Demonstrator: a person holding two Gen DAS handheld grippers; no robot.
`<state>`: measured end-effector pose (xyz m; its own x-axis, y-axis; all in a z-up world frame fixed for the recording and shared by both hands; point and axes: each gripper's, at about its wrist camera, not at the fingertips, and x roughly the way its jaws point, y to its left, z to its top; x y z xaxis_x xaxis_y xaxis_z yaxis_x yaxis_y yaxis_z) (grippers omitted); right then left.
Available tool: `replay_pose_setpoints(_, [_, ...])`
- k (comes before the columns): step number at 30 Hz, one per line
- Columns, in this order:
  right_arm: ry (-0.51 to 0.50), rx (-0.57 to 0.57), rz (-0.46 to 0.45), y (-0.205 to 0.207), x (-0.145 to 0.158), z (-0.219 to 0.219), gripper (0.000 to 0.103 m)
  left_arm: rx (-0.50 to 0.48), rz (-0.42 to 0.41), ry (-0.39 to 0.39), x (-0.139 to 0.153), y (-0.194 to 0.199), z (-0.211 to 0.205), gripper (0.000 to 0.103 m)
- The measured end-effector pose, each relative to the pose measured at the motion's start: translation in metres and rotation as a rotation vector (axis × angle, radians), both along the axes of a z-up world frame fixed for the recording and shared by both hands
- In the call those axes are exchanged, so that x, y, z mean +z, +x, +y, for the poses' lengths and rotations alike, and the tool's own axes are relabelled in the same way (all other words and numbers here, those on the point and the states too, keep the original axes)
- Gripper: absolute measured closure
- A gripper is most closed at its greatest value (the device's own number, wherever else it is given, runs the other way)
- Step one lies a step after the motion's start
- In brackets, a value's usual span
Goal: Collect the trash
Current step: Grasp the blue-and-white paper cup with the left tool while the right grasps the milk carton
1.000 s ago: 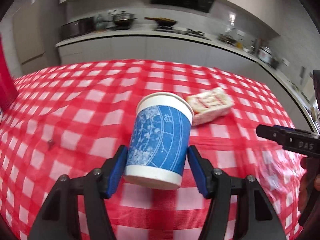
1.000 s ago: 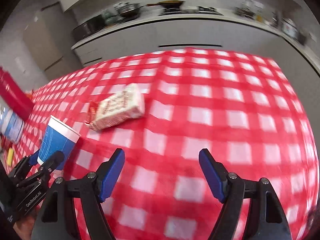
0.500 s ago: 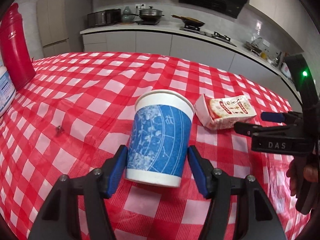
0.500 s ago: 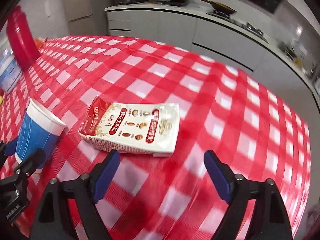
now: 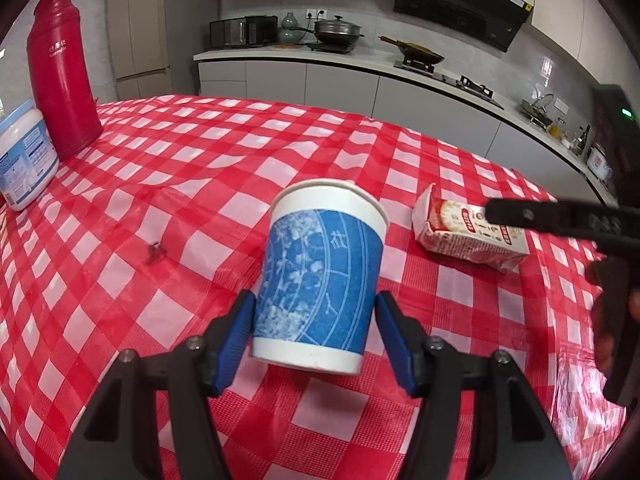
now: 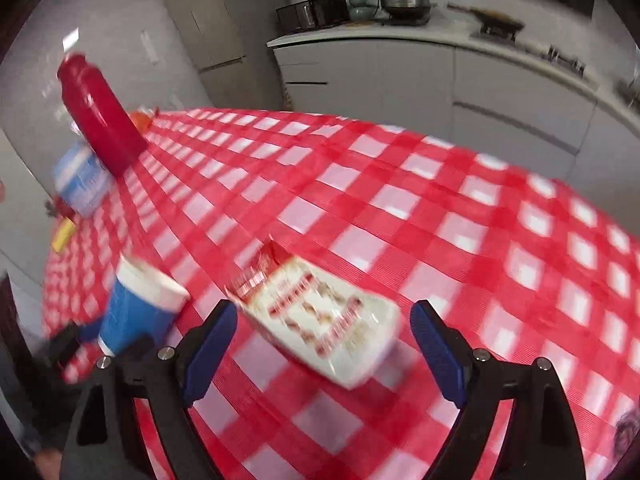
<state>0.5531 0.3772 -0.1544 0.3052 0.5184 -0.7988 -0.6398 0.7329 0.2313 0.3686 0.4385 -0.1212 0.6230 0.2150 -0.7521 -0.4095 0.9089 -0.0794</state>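
Left wrist view: left gripper [image 5: 314, 330] pinches a blue paper cup [image 5: 320, 276]; right gripper [image 6: 324, 344], jaws just opening, straddles a carton [image 6: 320, 316] untouched.

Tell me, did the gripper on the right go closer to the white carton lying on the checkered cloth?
Yes. The right gripper has swung toward the carton, which now lies between its open jaws on the checkered cloth; before, the carton lay far ahead of them. The jaws have just been opening.

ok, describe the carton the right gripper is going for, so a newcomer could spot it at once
On the red-and-white checked tablecloth, look right of the blue-and-white paper cup held in the left gripper. The drink carton lies flat on its side there, between the open jaws of the right gripper, untouched. It is the only flat white box with red print; the red flask and white tub stand at the far side.
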Motion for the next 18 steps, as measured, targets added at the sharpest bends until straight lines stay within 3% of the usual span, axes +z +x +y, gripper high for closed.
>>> replay_pose_setpoints(6, [-0.059, 0.057, 0.06, -0.019, -0.023, 0.015, 0.013, 0.006, 0.002, -0.007, 0.001, -0.001, 0.0, 0.04])
replay_pose_setpoints(10, [-0.064, 0.08, -0.056, -0.038, -0.008, 0.02, 0.013, 0.002, 0.001, -0.003, 0.0, -0.001, 0.004, 0.04])
replay_pose_setpoints(13, [-0.126, 0.06, -0.11, -0.026, -0.009, 0.031, 0.013, 0.004, 0.003, -0.007, -0.001, -0.002, 0.005, 0.04])
replay_pose_setpoints(18, [-0.127, 0.065, -0.015, -0.016, -0.024, 0.033, 0.018, -0.015, 0.005, -0.001, 0.001, -0.004, 0.002, 0.04])
